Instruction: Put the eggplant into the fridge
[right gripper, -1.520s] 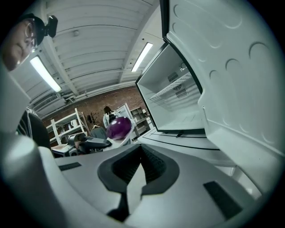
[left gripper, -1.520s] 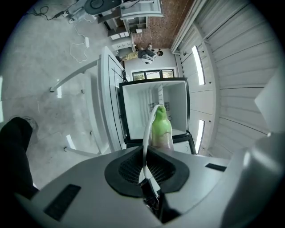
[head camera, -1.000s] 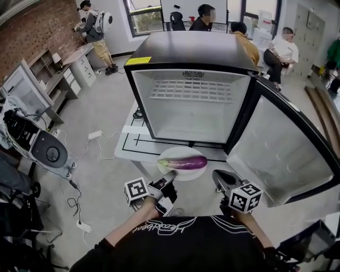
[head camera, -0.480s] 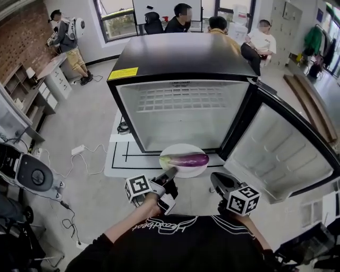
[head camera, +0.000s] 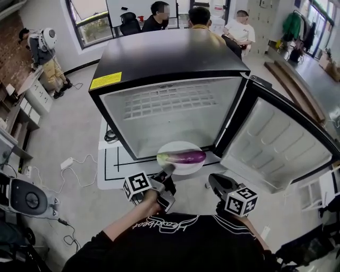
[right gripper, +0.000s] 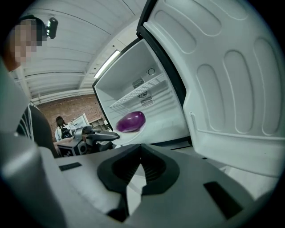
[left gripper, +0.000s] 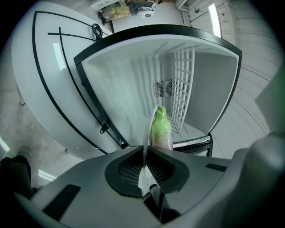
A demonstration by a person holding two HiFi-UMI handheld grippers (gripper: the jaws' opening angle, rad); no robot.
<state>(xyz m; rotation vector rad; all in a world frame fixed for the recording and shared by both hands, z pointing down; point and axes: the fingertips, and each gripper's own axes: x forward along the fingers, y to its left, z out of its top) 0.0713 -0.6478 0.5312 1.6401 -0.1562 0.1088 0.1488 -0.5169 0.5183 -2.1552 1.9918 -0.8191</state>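
A purple eggplant (head camera: 183,157) with a green stem end (left gripper: 160,127) lies on a white plate (head camera: 184,168) held at the lower lip of the open fridge (head camera: 170,53). My left gripper (head camera: 166,172) is shut on the plate's near rim (left gripper: 145,138). The fridge cavity is white and bare, with a wire shelf (head camera: 167,103) high up. Its door (head camera: 276,154) stands swung out to the right. My right gripper (head camera: 215,180) hovers to the right of the plate, in front of the door, shut with nothing in it. The right gripper view shows the eggplant (right gripper: 130,121) on the plate, in front of the fridge's open cavity.
The fridge stands on a low white table (head camera: 109,170) marked with black lines. Cables and a power strip (head camera: 67,162) lie on the floor to the left. Several people (head camera: 199,16) sit behind the fridge, and one stands far left (head camera: 45,56).
My left gripper has carried the plate with the eggplant forward, up to the fridge's lower lip. The right gripper has stayed beside it near the door.
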